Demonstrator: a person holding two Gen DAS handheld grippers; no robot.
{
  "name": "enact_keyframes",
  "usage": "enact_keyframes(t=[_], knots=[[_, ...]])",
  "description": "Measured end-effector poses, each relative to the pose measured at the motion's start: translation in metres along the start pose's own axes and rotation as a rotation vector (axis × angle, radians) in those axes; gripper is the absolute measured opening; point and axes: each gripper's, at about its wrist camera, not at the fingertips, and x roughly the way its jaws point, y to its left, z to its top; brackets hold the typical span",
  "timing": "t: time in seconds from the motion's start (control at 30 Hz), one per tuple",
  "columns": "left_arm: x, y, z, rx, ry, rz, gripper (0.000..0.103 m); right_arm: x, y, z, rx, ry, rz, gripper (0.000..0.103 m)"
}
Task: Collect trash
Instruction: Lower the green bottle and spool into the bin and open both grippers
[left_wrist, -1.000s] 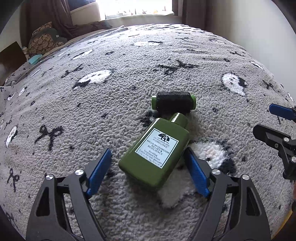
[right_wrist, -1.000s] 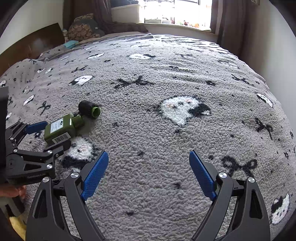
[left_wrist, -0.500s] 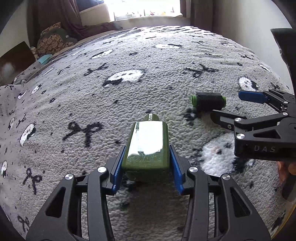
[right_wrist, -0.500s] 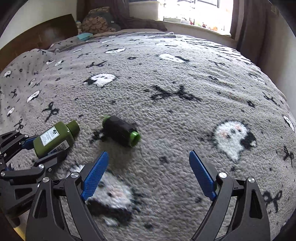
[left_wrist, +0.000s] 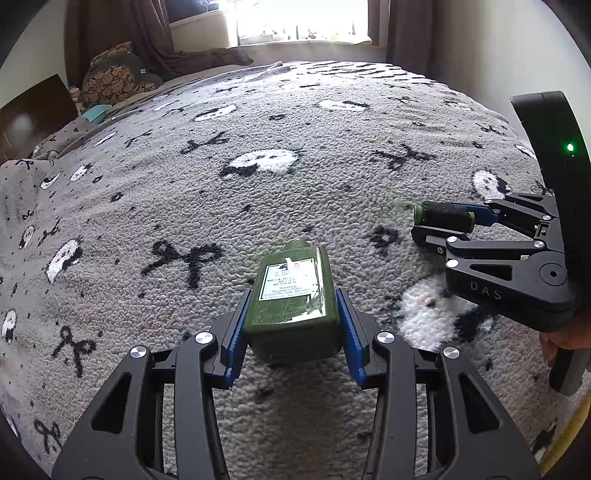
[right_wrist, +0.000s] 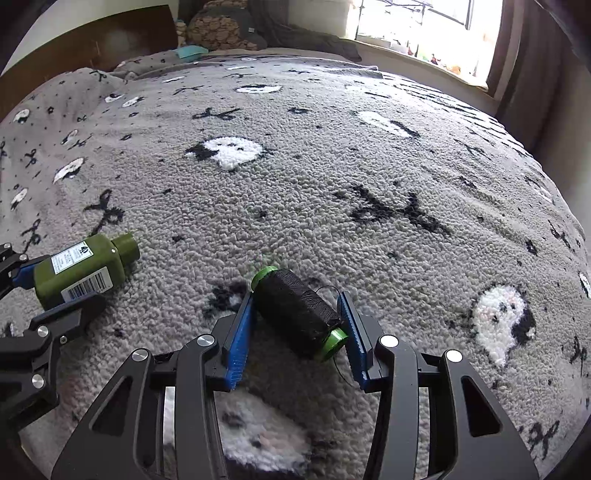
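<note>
My left gripper (left_wrist: 291, 325) is shut on a green rectangular bottle (left_wrist: 293, 295) with a white label, held just above the grey blanket. The bottle also shows in the right wrist view (right_wrist: 81, 269), with the left gripper (right_wrist: 44, 295) around it. My right gripper (right_wrist: 295, 328) is shut on a spool of black thread (right_wrist: 299, 314) with green ends, lying diagonally between the blue pads. The spool (left_wrist: 443, 218) and the right gripper (left_wrist: 436, 225) also show at the right of the left wrist view.
A grey fleece blanket (left_wrist: 258, 192) with black bows and white ghost shapes covers the bed. Pillows (left_wrist: 114, 74) lie at the head by a dark headboard (right_wrist: 110, 40). A window sill (left_wrist: 303, 37) and a white wall (left_wrist: 498, 55) border the bed.
My left gripper closed on the green bottle and lifted it slightly. My right gripper moved left to the thread spool and closed on it.
</note>
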Motion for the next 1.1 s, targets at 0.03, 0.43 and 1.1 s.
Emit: enact_keyframes(t=[0.03, 0.43, 1.1], knots=[[-0.004, -0.005, 0.0, 0.005, -0.003, -0.005, 0.042, -0.006, -0.003, -0.004, 0.005, -0.002, -0.006, 0.046], [-0.079, -0.072, -0.014, 0.059, -0.076, -0.074, 0.042, -0.112, -0.052, -0.066, 0.057, -0.082, -0.084, 0.046], [-0.217, -0.132, -0.12, 0.114, -0.223, -0.136, 0.042, -0.265, -0.046, -0.201, 0.071, -0.245, -0.037, 0.046]])
